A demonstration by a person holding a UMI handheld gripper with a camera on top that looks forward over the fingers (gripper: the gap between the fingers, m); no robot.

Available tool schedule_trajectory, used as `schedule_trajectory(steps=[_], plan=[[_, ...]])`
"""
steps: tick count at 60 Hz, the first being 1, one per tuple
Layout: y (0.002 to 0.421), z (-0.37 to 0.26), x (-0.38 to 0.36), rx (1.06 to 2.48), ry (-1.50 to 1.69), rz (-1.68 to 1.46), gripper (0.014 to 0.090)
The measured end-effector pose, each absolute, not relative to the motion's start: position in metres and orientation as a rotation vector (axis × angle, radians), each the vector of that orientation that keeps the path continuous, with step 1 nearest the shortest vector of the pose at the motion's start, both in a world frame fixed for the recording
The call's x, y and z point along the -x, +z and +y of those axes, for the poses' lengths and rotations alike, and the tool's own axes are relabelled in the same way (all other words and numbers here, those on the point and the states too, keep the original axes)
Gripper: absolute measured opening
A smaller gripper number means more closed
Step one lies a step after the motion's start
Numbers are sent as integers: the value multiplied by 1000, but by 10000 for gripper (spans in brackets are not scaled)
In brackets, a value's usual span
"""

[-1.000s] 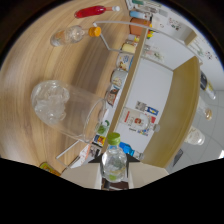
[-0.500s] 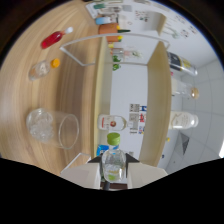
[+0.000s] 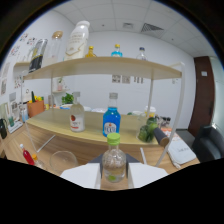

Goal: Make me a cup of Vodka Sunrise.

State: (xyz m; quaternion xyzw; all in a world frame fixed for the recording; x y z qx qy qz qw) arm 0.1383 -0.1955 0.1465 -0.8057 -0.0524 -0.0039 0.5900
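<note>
The hand-held gripper [image 3: 114, 172] was shown closed on a small clear bottle with a green cap [image 3: 114, 161], both white fingers [image 3: 82, 175] pressed against its sides; the bottle was held upright, and a little pale liquid was visible near its base. Below and just beside the fingers, an empty clear glass [image 3: 63, 160] stood on the wooden worktop [image 3: 15, 150], with a small red-filled bottle [image 3: 27, 155] near it. Beyond the held bottle, a shelf [image 3: 90, 122] carried a clear bottle with a red label [image 3: 76, 118], a blue bottle [image 3: 111, 120] and a dark green bottle [image 3: 146, 131]. A large white bottle [image 3: 77, 40] stood on the upper shelf. Since the glass appeared empty, the drink was judged to be barely begun: pouring of the spirit, juice and red syrup appeared to remain.
</note>
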Motion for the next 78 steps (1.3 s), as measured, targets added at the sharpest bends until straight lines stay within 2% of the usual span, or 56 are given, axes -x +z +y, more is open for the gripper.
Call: schedule_trajectory(steps=[8,18,44,50,55,56,66,78], plan=[[84,-189,-143,1985,52,-54,355],[37,-188,-143,2081,79,-37,356],[21,-203,-142,2174,33,-79,378],[37,-211,-146,2165,18,-53,558],[58,-223,-146,2161,10,-31,828],[63,-226,-146,2161,8,-21,862],[121,-262,-132,2138,14,47,852],[160,-302,-104,2150,-46,46,855]])
